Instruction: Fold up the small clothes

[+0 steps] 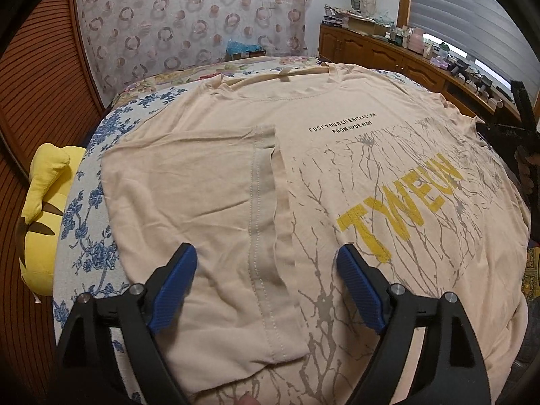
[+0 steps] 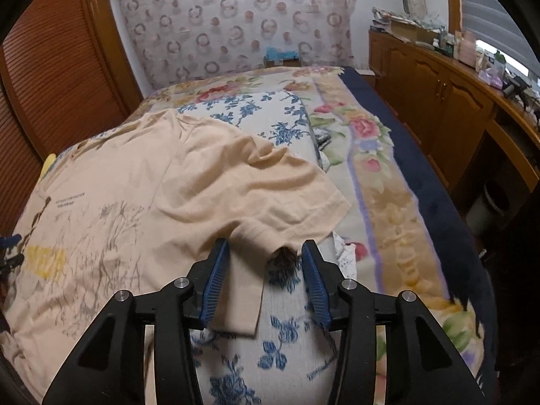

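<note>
Peach-coloured and soft, the cotton T-shirt with the yellow letters (image 1: 337, 155) lies flat on the bed with the blue flower sheet (image 1: 101, 141), print side up. Its neck hole is at the far end, toward the spotted curtain, and its bottom edge is near the cameras, so its long way runs from near to far. I think the folding is at the sleeve step. One side of the shirt, the one nearest the yellow soft toy (image 1: 44, 209), is already folded in over the shirt, and its stitched hem makes a stripe up the front. The left gripper (image 1: 266, 287) hangs just above that folded flap. Its blue fingers (image 1: 175, 287) stand wide apart, one on each side of the stripe, and they hold nothing. The other short sleeve (image 2: 270, 189) is not folded yet. It sticks out sideways off the shirt, away from the toy, and lies a bit bumpy on the sheet. The right gripper (image 2: 266, 287) is at that sleeve's lower corner. Its jaws are partly apart, with a strip of the shirt's edge between them, but the pads do not seem to press on it. Next, I think the right gripper should pinch the sleeve hem firmly and carry it across toward the yellow letters. It should lay it flat so the two sides match.
</note>
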Tool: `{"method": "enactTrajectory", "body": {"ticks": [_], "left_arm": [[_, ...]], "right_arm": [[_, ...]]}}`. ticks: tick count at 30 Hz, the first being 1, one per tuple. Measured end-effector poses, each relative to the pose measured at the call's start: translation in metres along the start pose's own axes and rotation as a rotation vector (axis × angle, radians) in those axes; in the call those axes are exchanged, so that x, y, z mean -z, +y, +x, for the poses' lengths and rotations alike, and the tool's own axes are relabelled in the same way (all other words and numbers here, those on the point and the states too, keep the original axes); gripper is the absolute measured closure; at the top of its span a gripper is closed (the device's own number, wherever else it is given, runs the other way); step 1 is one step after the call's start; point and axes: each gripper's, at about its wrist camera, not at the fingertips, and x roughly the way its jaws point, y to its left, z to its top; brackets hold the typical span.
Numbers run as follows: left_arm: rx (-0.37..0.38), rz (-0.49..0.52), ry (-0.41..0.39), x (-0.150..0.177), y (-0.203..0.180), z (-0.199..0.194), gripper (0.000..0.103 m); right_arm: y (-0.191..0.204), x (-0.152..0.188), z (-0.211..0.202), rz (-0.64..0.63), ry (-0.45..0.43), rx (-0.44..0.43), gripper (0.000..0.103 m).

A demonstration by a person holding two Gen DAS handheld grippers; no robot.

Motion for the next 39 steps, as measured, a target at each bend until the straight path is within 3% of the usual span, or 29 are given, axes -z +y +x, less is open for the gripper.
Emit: {"method": "enactTrajectory", "body": {"ticks": [6,10,13,15,18,20,25,31,32,33,35,37,39], "left_arm": [[0.002,-0.024,-0.013,0.002,0.002,-0.003,0.017],[-0.008,-0.053,-0.043,0.003,0.007,-0.013,0.017],[-0.017,-0.072,-0.075,0.002,0.009,-0.023,0.017],[-0.023,-0.087,-0.099,0.001,0.011,-0.030,0.017],[-0.035,-0.101,-0.129,0.002,0.013,-0.039,0.017],[-0.045,-0.107,-0.145,0.002,0.013,-0.043,0.017],[-0.069,-0.121,-0.188,0.003,0.014,-0.050,0.017],[-0.069,-0.133,-0.201,0.005,0.015,-0.055,0.017],[-0.069,-0.134,-0.201,0.005,0.015,-0.055,0.017],[-0.069,-0.133,-0.201,0.005,0.015,-0.055,0.017],[-0.069,-0.132,-0.202,0.005,0.015,-0.055,0.017],[-0.069,-0.131,-0.202,0.007,0.014,-0.055,0.017],[-0.067,-0.131,-0.204,0.008,0.014,-0.056,0.017]], "right_arm": [[-0.008,-0.011,0.013,0.056,0.012,-0.014,0.057],[0.001,-0.011,0.017,-0.006,0.006,0.025,0.057],[0.016,-0.008,0.019,-0.087,0.016,0.075,0.069],[0.020,-0.007,0.019,-0.114,0.015,0.072,0.087],[0.025,-0.006,0.018,-0.137,0.012,0.064,0.097],[0.027,-0.008,0.014,-0.128,-0.010,0.041,0.098],[0.044,-0.021,-0.010,-0.129,-0.091,-0.009,0.098],[0.116,-0.026,-0.032,-0.264,-0.127,-0.126,0.098],[0.127,-0.025,-0.031,-0.276,-0.119,-0.154,0.094],[0.137,-0.023,-0.029,-0.283,-0.104,-0.183,0.084],[0.146,-0.021,-0.026,-0.279,-0.096,-0.202,0.072],[0.146,-0.021,-0.026,-0.253,-0.101,-0.236,0.068],[0.138,-0.022,-0.028,-0.228,-0.120,-0.216,0.066]]}}
